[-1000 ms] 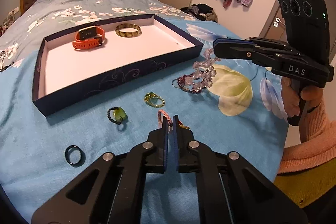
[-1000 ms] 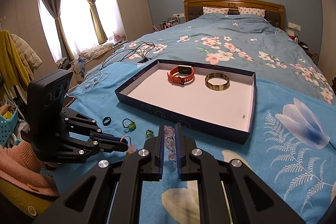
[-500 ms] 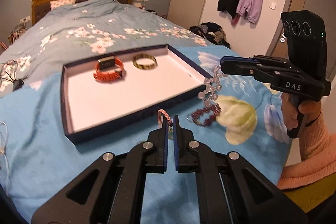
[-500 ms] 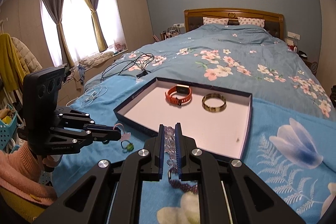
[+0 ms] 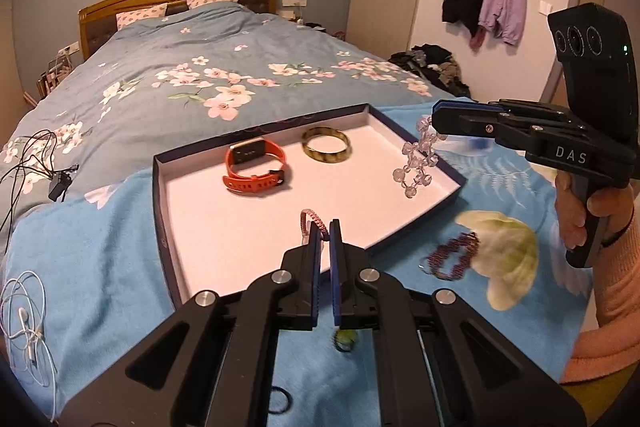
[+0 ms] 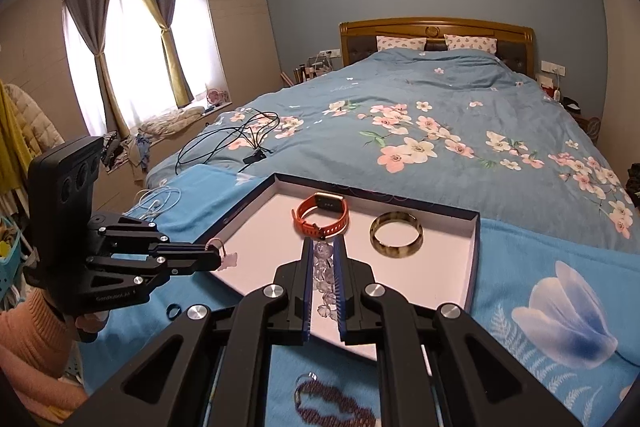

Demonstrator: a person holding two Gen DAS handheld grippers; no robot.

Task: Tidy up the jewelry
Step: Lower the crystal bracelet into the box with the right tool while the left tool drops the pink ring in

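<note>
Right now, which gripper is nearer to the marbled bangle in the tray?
Right. The right gripper hangs at the tray corner beside the marbled bangle, holding the clear bead bracelet. The left gripper is at the tray's near edge.

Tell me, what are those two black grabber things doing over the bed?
A person is sorting jewelry into a shallow dark-blue box with a white inside on the bed. The left gripper is shut on a thin pink braided bracelet, and the right gripper is shut on a string of clear crystal beads; both hang over the box. An orange smartwatch and a gold-brown bangle already lie inside. A dark purple beaded bracelet waits on the blue blanket.
</note>
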